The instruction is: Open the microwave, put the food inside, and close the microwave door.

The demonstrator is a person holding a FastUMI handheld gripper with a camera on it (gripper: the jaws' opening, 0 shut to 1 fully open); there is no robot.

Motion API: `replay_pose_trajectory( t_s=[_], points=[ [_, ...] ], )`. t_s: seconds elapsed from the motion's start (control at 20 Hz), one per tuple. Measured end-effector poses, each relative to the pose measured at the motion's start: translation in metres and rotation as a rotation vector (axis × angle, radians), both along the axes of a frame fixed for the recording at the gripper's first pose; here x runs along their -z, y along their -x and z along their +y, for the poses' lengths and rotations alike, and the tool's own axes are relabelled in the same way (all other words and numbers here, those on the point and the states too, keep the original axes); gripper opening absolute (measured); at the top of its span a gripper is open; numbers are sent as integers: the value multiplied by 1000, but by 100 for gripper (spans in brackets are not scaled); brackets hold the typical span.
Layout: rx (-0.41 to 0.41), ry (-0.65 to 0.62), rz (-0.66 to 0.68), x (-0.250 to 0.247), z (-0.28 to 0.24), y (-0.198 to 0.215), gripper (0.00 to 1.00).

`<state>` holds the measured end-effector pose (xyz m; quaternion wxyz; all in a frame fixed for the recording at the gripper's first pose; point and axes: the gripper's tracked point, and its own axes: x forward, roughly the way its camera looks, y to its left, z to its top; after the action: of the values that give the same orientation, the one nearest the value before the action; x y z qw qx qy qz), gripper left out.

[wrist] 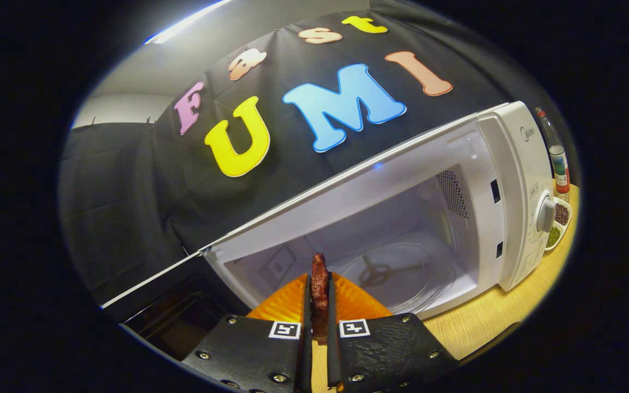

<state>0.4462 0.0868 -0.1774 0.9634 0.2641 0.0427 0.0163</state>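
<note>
My gripper (319, 305) is shut on a thin reddish-brown piece of food (320, 286), which stands upright between the two fingers. Under the fingers an orange ribbed plate (358, 303) shows on both sides of the food. Just beyond them stands the white microwave (516, 180), tilted in the view, with its cavity open. Its glass turntable (396, 273) lies bare inside. The dark door (167, 311) hangs open at the left of the cavity, close to my left finger.
The microwave stands on a wooden table (489, 322). Past its control panel and round knob (545, 214) are a bottle (557, 158) and a small white dish of dark and green grains (557, 224). Black cloth walls the booth behind.
</note>
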Motion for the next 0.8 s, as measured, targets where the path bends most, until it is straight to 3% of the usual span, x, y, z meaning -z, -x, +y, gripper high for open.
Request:
replay_pose_trajectory(
  t_s=[0.35, 0.55, 0.6, 0.65, 0.7, 0.75, 0.8],
  points=[
    [84, -103, 29, 33, -20, -57, 11],
    [103, -101, 29, 48, -31, -67, 20],
    [156, -55, 61, 54, -40, -67, 22],
    [225, 20, 99, 62, -55, -69, 31],
    [259, 99, 94, 62, -61, -69, 55],
    [265, 164, 92, 57, -61, -67, 59],
    [243, 194, 89, 54, -56, -64, 73]
  ],
)
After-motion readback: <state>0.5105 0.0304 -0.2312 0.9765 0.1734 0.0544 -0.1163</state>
